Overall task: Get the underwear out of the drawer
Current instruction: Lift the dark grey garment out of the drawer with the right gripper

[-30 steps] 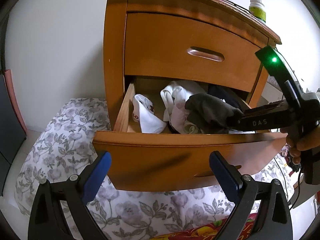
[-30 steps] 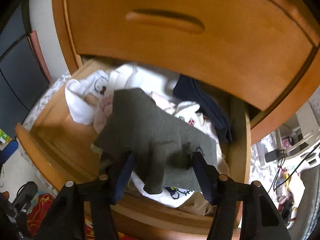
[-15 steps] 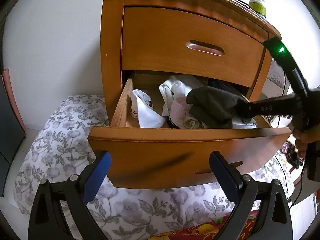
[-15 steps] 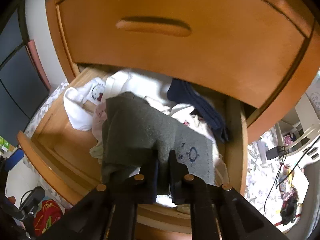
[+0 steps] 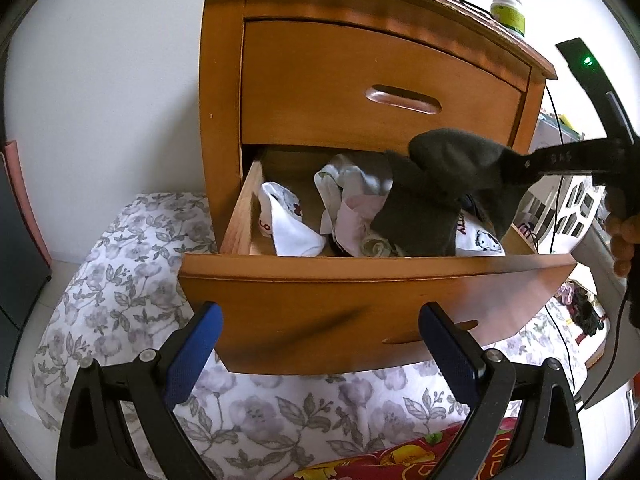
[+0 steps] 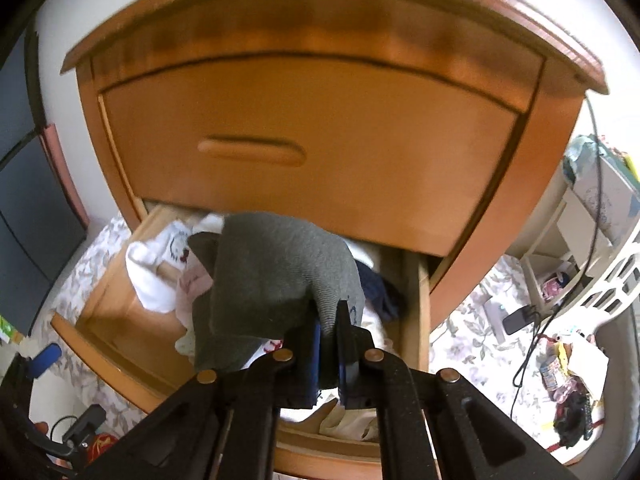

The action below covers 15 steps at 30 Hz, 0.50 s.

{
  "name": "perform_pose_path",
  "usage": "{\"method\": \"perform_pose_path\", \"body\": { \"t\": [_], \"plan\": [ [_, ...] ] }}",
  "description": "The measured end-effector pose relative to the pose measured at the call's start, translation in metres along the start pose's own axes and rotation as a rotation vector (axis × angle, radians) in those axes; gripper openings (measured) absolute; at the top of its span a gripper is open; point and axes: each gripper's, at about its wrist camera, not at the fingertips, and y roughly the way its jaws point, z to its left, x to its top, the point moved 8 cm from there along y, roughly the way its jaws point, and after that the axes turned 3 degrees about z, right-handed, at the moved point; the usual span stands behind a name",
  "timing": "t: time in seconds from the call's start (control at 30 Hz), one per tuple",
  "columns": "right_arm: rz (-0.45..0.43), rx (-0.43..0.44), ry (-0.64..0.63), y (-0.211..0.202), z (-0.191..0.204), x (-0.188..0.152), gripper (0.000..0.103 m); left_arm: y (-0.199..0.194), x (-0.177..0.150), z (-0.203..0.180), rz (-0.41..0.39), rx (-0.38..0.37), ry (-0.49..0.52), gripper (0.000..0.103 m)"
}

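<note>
Underwear [image 6: 276, 276], grey, hangs clenched in right gripper [image 6: 326, 344] jaws above clothes-filled drawer [image 5: 360, 300]; left gripper [image 5: 320, 344] jaws released.

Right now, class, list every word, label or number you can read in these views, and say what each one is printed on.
"DAS": on the black arm of the right gripper.
"LO": red letters on the white garment in the open drawer.
"TTY": red letters on the white cartoon-cat garment.
Green label on the bottle: too small to read.
</note>
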Motion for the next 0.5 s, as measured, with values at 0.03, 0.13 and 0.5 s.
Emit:
{"method": "perform_pose_path", "body": {
  "t": [0.03, 0.13, 0.5],
  "plan": [
    [-0.012, -0.002, 0.002, -0.005, -0.001, 0.002, 0.006, -0.001, 0.0, 0.0, -0.002, 0.001, -0.002, 0.098],
    [-0.056, -0.013, 0.0, -0.022, -0.002, 0.011, 0.006, -0.004, 0.001, 0.001, -0.005, 0.003, -0.004, 0.098],
    [-0.288, -0.04, -0.024, -0.115, 0.007, 0.051, 0.006, -0.015, 0.003, 0.0, -0.023, 0.003, -0.006, 0.098]
  ]
}}
